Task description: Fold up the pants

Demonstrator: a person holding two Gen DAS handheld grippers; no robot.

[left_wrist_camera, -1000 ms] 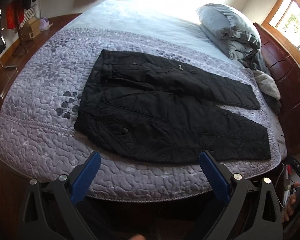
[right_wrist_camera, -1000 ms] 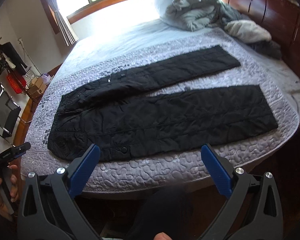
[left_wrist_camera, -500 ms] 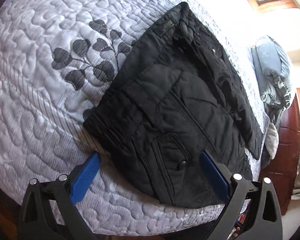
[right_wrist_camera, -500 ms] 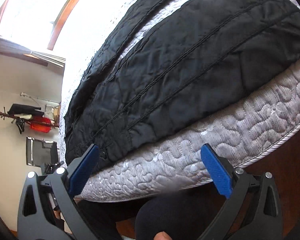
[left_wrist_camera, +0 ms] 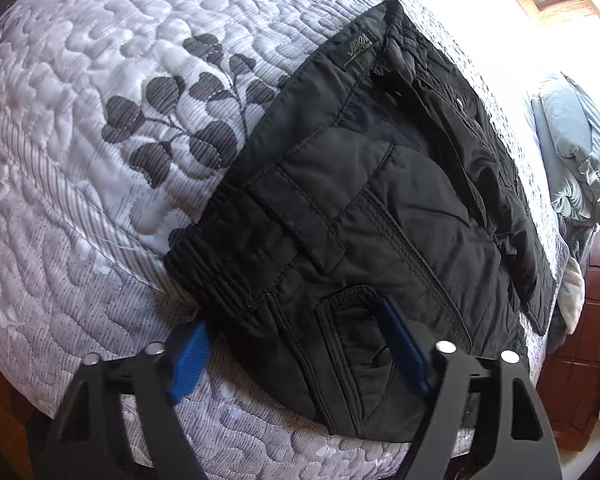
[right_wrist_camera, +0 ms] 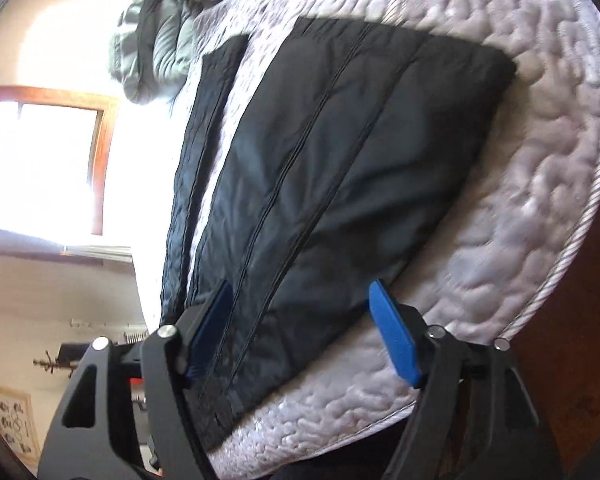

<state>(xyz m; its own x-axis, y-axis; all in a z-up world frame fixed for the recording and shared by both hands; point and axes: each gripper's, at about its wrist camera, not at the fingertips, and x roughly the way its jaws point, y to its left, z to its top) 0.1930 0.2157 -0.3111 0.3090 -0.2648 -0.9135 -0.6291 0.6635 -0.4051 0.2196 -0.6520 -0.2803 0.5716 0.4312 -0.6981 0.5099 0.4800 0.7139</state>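
Note:
Black quilted pants [left_wrist_camera: 380, 208] lie flat on a grey quilted bedspread [left_wrist_camera: 80, 160], waistband toward the left. My left gripper [left_wrist_camera: 296, 348] is open and straddles the near waist corner by the buttoned pocket, its blue fingers [left_wrist_camera: 400, 348] low over the fabric. In the right wrist view the near pant leg [right_wrist_camera: 340, 160] runs toward its hem at the bed's edge. My right gripper [right_wrist_camera: 300, 328] is open and straddles the near edge of that leg. The far leg [right_wrist_camera: 196, 152] lies beside it, with a strip of bedspread between them.
A bunched grey duvet [left_wrist_camera: 576, 152] and pillow lie at the head of the bed, beside a dark wooden headboard [left_wrist_camera: 588, 320]. A bright window [right_wrist_camera: 44, 160] is beyond the bed. The bed's near edge [right_wrist_camera: 340, 412] drops off under the grippers.
Both grippers have moved down and forward onto the pants. The left has closed in on the waist corner, the right on the near leg, and both pairs of fingers have narrowed somewhat.

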